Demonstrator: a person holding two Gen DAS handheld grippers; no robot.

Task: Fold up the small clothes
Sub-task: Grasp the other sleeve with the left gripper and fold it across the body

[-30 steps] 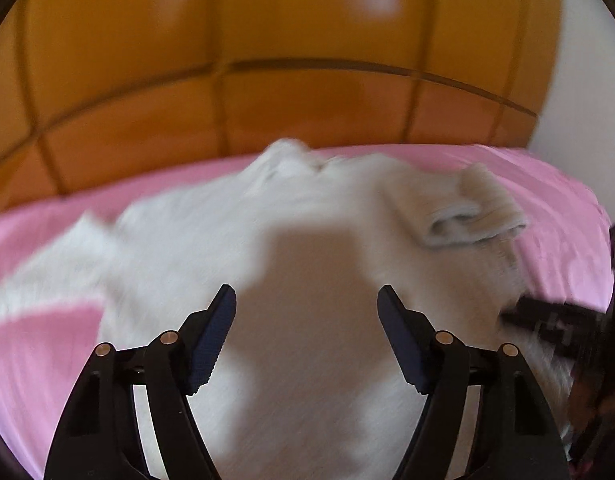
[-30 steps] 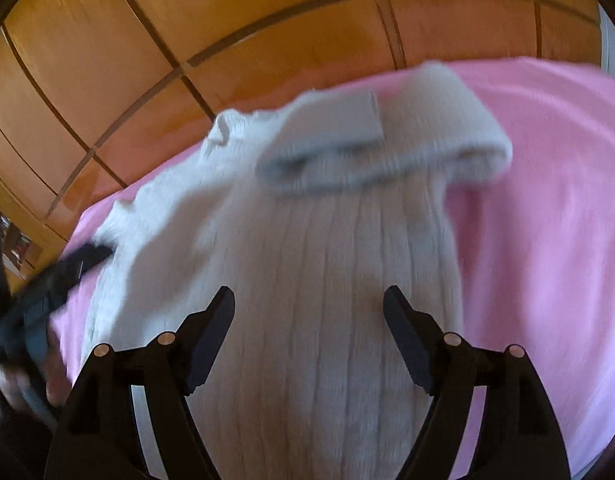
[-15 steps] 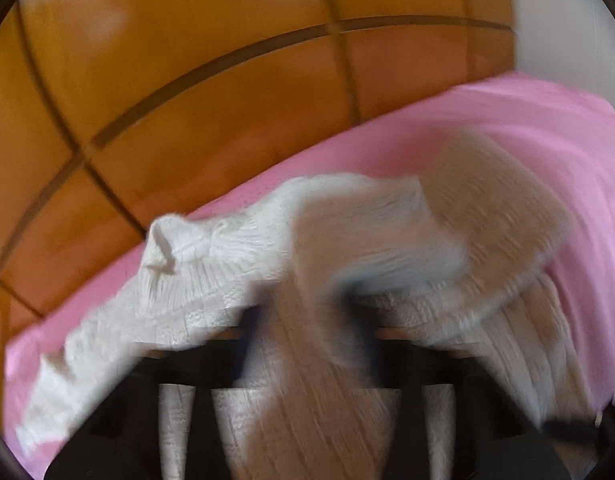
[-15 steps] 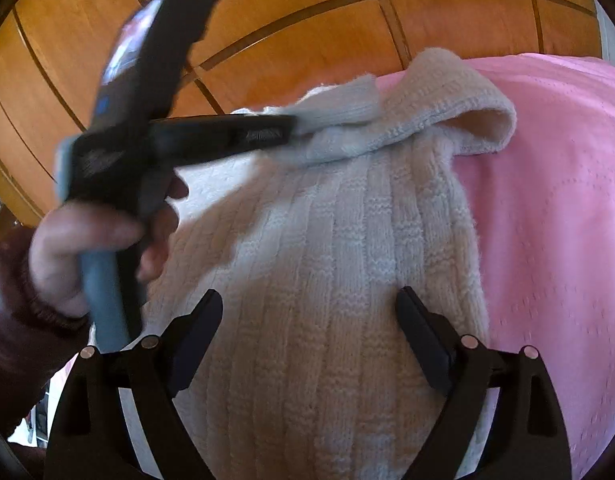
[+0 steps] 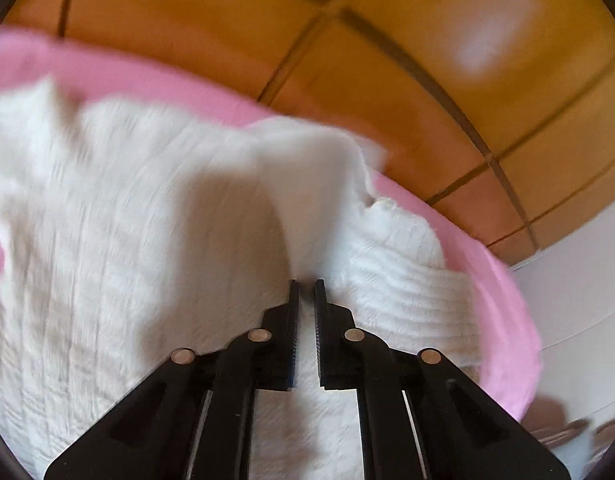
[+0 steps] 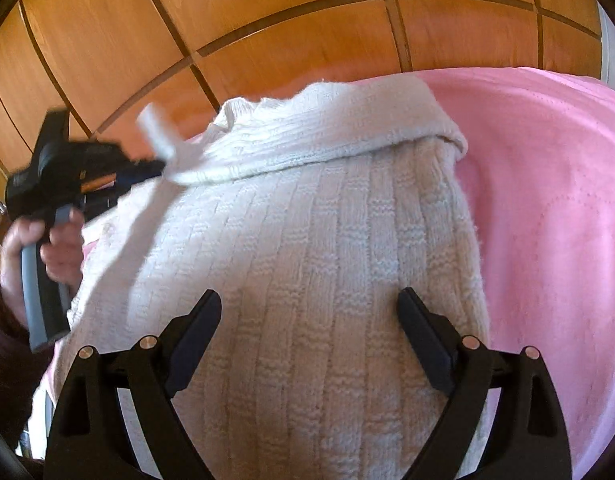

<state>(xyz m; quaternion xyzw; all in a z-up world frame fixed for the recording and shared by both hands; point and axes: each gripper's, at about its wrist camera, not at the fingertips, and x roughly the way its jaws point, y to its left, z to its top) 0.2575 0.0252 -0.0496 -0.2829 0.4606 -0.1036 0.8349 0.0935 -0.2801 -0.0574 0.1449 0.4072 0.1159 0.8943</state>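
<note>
A small white knitted sweater [image 6: 307,264] lies on a pink blanket [image 6: 547,200]; its right sleeve [image 6: 347,132] is folded across the chest. My left gripper [image 5: 306,286] is shut on the sleeve's cuff [image 5: 315,184] and holds it lifted over the sweater body [image 5: 107,240]. In the right wrist view the left gripper [image 6: 155,168] holds the cuff [image 6: 163,140] at the sweater's left side. My right gripper [image 6: 309,300] is open and empty, just above the sweater's lower body.
A wooden panelled headboard [image 6: 267,20] rises behind the bed. The pink blanket [image 5: 147,76] surrounds the sweater. A white wall [image 5: 579,280] stands at the right in the left wrist view.
My left gripper has closed on the folded sleeve's cuff and pulled it to the sweater's left side. The right gripper has stayed open over the lower body.
</note>
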